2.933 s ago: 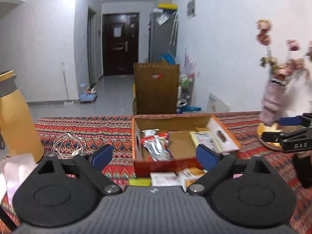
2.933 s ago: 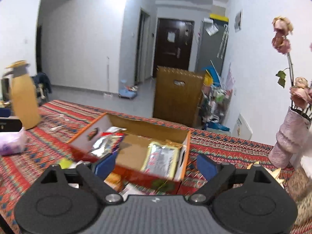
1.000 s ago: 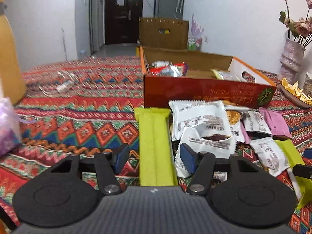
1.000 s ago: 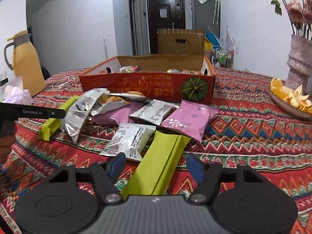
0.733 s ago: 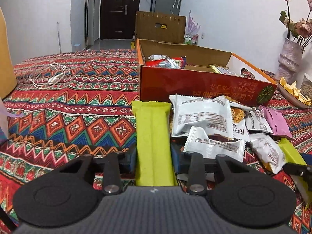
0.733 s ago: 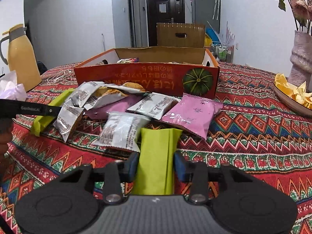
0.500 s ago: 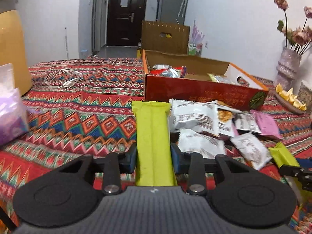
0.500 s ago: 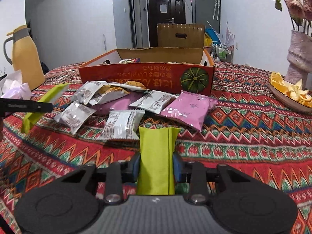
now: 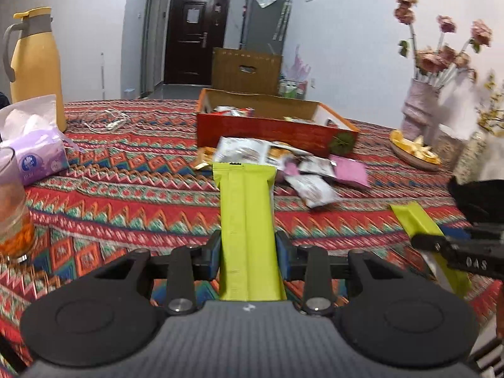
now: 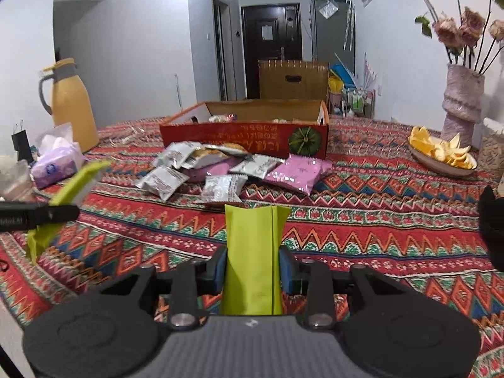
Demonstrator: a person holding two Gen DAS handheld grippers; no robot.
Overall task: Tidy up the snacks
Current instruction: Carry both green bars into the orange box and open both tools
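Observation:
My left gripper (image 9: 249, 252) is shut on a long lime-green snack bar (image 9: 247, 220) and holds it above the patterned tablecloth. My right gripper (image 10: 253, 269) is shut on a second lime-green snack bar (image 10: 253, 252), also lifted. Each gripper shows in the other's view: the right one (image 9: 453, 252) with its bar at the right, the left one (image 10: 37, 214) with its bar at the left. An open orange cardboard box (image 10: 245, 138) (image 9: 271, 127) holding a few packets stands beyond a pile of silver and pink snack packets (image 10: 226, 170) (image 9: 289, 167).
A yellow thermos jug (image 10: 71, 104) (image 9: 31, 63), a purple tissue pack (image 10: 56, 160) (image 9: 37, 154) and a glass (image 9: 11, 208) stand at the left. A bowl of orange peels (image 10: 441, 154) and a pink flower vase (image 10: 461, 104) stand at the right. A white cable (image 9: 107, 121) lies behind.
Both grippers closed on the green bars, lifted them and pulled back from the packet pile; the box and pile now look farther away.

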